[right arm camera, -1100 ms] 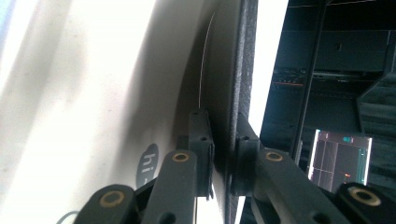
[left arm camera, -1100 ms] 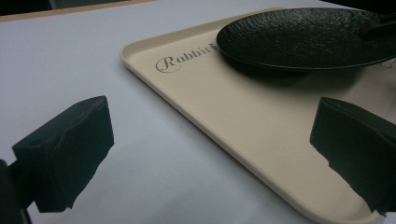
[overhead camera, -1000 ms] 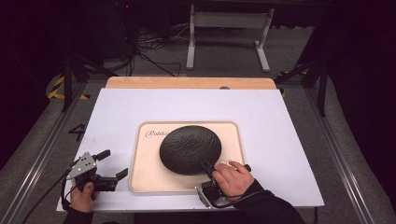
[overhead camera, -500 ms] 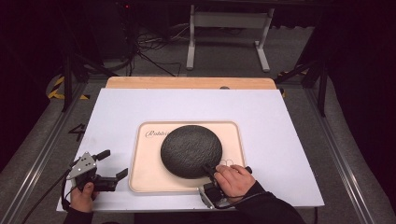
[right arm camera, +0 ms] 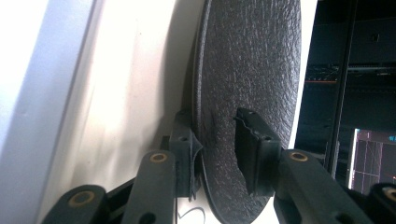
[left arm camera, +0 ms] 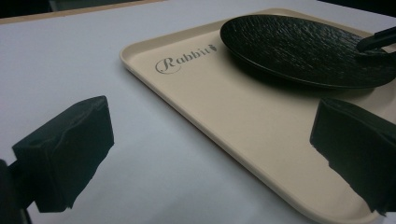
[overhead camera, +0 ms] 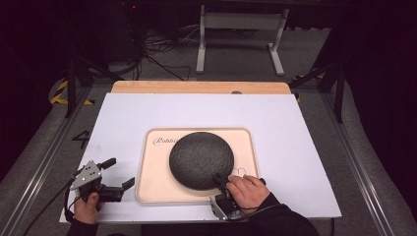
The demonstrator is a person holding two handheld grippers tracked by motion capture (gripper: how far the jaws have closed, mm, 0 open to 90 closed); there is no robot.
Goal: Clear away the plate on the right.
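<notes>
A round black textured plate [overhead camera: 199, 157] lies on a cream tray [overhead camera: 152, 189] marked "Rabbit" near the table's front. My right gripper [overhead camera: 220, 179] is at the plate's near right rim, the hand covering most of it. In the right gripper view the jaws straddle the plate [right arm camera: 252, 60]: one pad under the rim against the tray [right arm camera: 130, 93], the other over the top face, with a gap still between the right gripper [right arm camera: 215, 149] pads. My left gripper [overhead camera: 121, 171] rests open on the table left of the tray. In its view, the left gripper [left arm camera: 212, 149] frames the tray [left arm camera: 233, 121] and plate [left arm camera: 303, 46].
A white sheet [overhead camera: 147, 113] covers the table, with a wooden board edge [overhead camera: 196, 87] along the back. A metal stand [overhead camera: 236, 29] and cables sit on the dark floor beyond. Bare sheet surrounds the tray on all sides.
The right hand and gripper slid a little left along the tray's front, onto the plate's rim, and the plate shifted slightly left. The left gripper stayed put.
</notes>
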